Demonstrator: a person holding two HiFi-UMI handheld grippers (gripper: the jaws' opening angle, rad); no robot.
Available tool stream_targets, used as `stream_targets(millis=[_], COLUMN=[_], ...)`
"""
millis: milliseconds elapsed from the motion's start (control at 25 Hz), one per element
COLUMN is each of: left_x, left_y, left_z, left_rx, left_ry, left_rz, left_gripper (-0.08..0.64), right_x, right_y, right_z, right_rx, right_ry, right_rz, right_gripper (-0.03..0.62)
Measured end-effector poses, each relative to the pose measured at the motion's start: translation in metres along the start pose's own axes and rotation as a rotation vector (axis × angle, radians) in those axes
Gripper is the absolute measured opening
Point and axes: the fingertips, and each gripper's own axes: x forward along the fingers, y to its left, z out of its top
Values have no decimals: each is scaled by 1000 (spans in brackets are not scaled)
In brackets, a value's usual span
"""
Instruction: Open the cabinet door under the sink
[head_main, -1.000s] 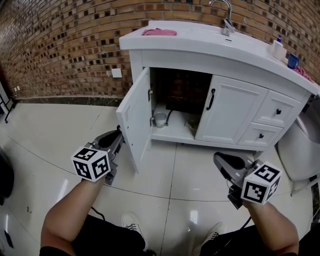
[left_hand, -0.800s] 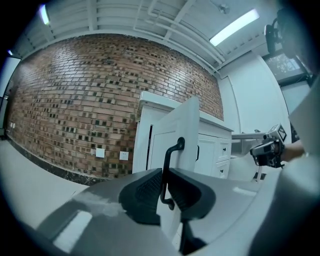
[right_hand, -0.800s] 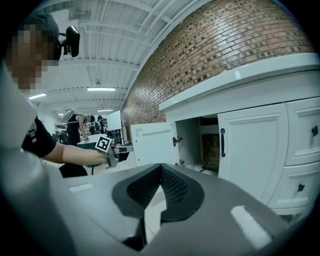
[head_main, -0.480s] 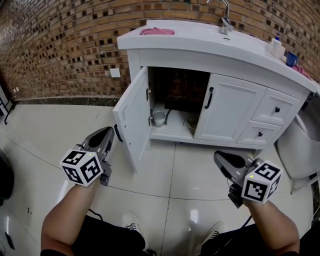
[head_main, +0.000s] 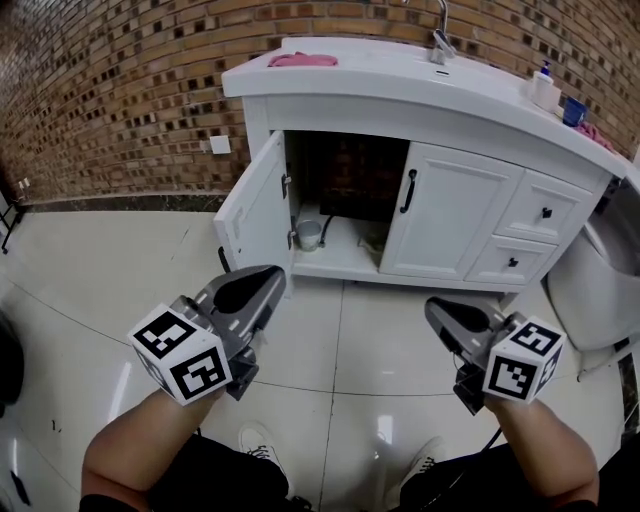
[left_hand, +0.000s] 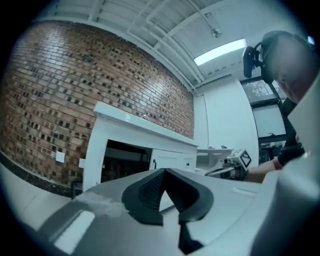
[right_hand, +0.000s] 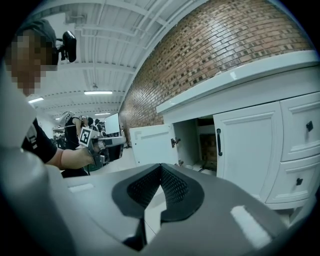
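Observation:
The white vanity under the sink has its left door (head_main: 252, 215) swung wide open, baring the dark compartment (head_main: 345, 190). In the right gripper view the open door (right_hand: 150, 144) stands left of the closed door (right_hand: 247, 150) with its black handle (right_hand: 219, 142). My left gripper (head_main: 272, 275) hovers over the floor in front of the open door, apart from it, shut and holding nothing; its pads meet (left_hand: 164, 171). My right gripper (head_main: 433, 309) hangs lower right, off the cabinet, its jaws together and empty (right_hand: 161, 165).
A cup (head_main: 309, 235) and a cable sit inside the open compartment. Two drawers (head_main: 545, 215) lie right of the closed door. A pink cloth (head_main: 302, 60), faucet (head_main: 440, 40) and bottles (head_main: 545, 88) are on the counter. A white fixture (head_main: 600, 290) stands at the far right.
My left gripper has left the door's handle, closed, and pulled back and rightward, now higher in front of the door. The door stands a little wider. The right gripper has stayed put.

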Motion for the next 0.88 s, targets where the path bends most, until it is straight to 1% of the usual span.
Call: stream_targets(millis=[80,160,320,640,880], left_x=[13,24,39,59,63], left_y=[-16,-30,-53,-78,-85], left_z=[-19,-33,-44,-45,-56], left_rx=[10,22,46,86,73], left_ry=[61,98,124,124,161], left_rz=[-53,-97,-160,-217,-237], left_gripper=[6,6,6,6,6], right_x=[-2,-3,-7,-13,-22], right_y=[3,4,5,6,6], right_z=[-1,-2,-6,-16,-16], right_rx=[2,1,6,8,-18], right_ry=[0,-1,0,19,18], right_rz=[2,4,0,-11,-18], right_gripper=[6,6,6,6,6])
